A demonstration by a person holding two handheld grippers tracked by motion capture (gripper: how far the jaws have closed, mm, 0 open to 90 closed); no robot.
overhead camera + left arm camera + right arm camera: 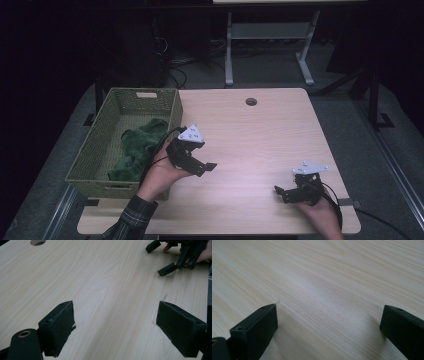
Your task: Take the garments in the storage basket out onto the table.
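Note:
A green cloth [140,148] lies crumpled inside a woven green basket [98,148] at the table's left. My left gripper [202,167] hovers just right of the basket, open, its jaws wide apart over bare wood [115,322]. My right gripper [281,192] rests low near the front right of the table, open and holding nothing [328,322]. In the left gripper view the right gripper [160,260] appears at the top right, held in a hand.
The light wooden table [250,135] has a round cable hole [251,102] near its far edge. Beyond it stand a grey table frame [270,45] and cables on a dark floor. A plaid sleeve [127,220] enters at the bottom left.

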